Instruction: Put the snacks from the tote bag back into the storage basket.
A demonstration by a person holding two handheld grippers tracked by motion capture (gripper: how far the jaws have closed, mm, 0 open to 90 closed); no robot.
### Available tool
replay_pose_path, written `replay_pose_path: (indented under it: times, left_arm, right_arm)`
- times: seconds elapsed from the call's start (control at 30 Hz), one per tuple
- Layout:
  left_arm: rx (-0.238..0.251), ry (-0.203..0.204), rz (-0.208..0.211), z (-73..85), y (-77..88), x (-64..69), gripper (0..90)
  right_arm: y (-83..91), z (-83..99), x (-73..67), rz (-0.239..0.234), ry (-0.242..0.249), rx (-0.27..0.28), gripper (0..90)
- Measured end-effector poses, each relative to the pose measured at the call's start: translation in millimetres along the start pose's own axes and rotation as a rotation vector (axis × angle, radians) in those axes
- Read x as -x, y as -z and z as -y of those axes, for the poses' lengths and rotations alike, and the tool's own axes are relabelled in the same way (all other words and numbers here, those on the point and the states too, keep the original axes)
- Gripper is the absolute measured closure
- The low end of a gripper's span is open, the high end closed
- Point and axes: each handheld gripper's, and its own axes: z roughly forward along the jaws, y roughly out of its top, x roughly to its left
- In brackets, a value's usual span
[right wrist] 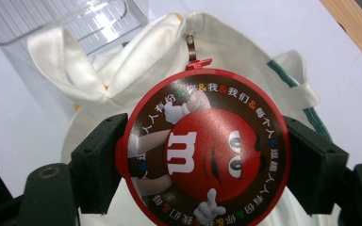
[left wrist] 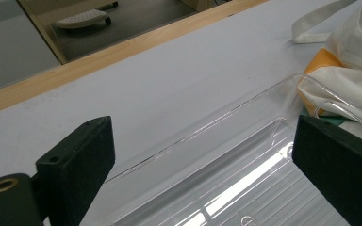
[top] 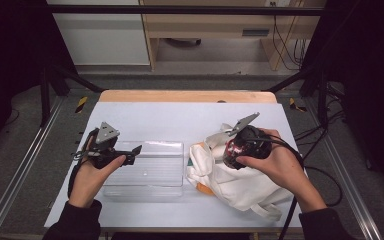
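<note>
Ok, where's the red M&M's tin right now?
The red tin is clamped in the right gripper, held just above the white cloth bag, right of the clear tray.

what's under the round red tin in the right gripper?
Directly beneath the round red tin, clamped in the right gripper, lies the white cloth bag, beside the clear tray. Something orange peeks from under the bag; the bag's contents are covered.

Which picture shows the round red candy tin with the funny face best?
The right gripper view: the round red tin faces the camera there, held between the right tool's jaws above the white bag. The high view shows a small red patch by the hand.
</note>
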Motion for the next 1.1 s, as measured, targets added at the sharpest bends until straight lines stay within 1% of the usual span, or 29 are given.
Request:
replay_pose_path:
  times: [0.2,0.3,0.5,0.7,0.83,0.93,1.0,1.1]
  left_arm:
    - [0.001,0.013,-0.006,0.9,0.8,-4.1,6.4]
    - [0.002,0.007,-0.008,1.1,2.0,-5.2,6.3]
    - [0.007,0.008,-0.003,0.3,5.1,-7.6,5.5]
    - [0.003,0.013,-0.003,2.4,3.9,-10.8,5.1]
    - [0.006,0.019,-0.005,2.2,5.5,-12.4,4.9]
    - [0.009,0.019,-0.006,2.1,7.4,-14.1,4.8]
    - [0.01,0.022,-0.005,2.2,8.6,-15.2,4.9]
    - [0.012,0.022,-0.006,2.4,9.7,-17.0,4.8]
  right_arm:
    - [0.7,-11.0,-1.1,0.001,0.018,0.004,24.1]
    - [-1.3,-17.6,-1.1,-0.009,0.018,0.004,24.1]
    - [-5.6,-29.6,-2.6,-0.027,0.04,0.006,24.1]
    - [-11.2,-36.0,-3.0,-0.05,0.046,0.007,24.1]
    - [-15.4,-38.2,-1.6,-0.056,0.041,0.011,24.1]
    - [-17.1,-40.7,-1.7,-0.058,0.048,0.014,24.1]
    - [-17.0,-43.9,-3.1,-0.064,0.047,0.015,24.2]
    - [-16.2,-49.5,-5.5,-0.056,0.055,0.014,24.2]
